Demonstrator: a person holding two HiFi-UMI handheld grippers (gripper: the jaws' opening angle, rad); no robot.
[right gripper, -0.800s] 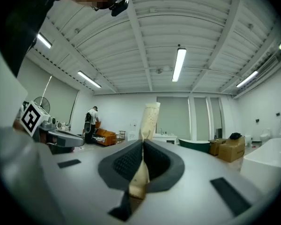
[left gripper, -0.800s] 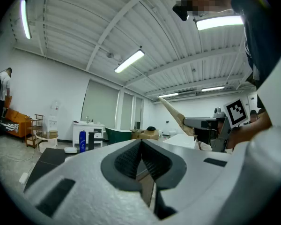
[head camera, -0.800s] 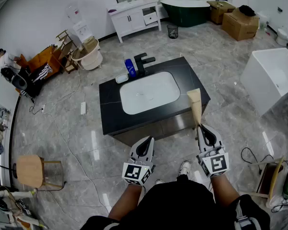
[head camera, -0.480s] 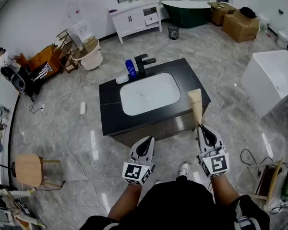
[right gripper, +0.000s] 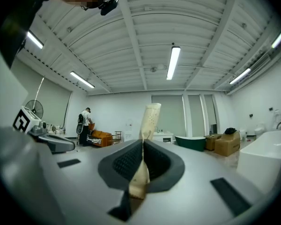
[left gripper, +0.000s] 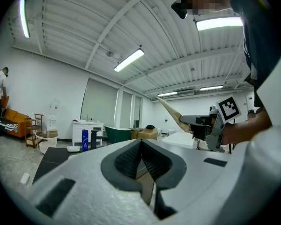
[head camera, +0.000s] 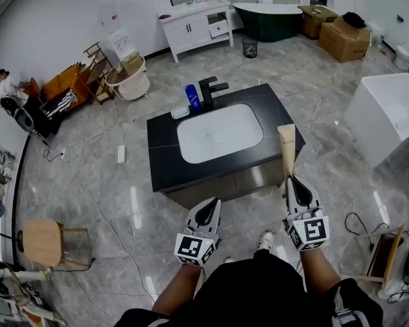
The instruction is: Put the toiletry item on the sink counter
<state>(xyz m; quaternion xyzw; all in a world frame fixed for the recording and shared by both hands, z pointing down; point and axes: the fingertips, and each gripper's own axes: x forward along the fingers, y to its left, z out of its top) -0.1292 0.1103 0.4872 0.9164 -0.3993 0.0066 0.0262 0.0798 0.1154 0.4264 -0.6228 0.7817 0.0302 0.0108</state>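
one beige tube [head camera: 286, 148] pinched in right tongs [right gripper: 143, 146]; left tongs [left gripper: 141, 143] closed.

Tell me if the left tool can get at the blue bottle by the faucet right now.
Probably not from here. The left tool, shut and empty, hangs short of the counter's near edge, while the bottle stands at the far side. Nothing blocks the way over the basin.

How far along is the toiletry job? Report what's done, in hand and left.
Done: the beige tube is picked up, clamped in the shut right gripper. In hand: it is held in the air at the right side of the black sink counter, not resting on it. Left: set it down there and release. The left gripper is shut and empty.
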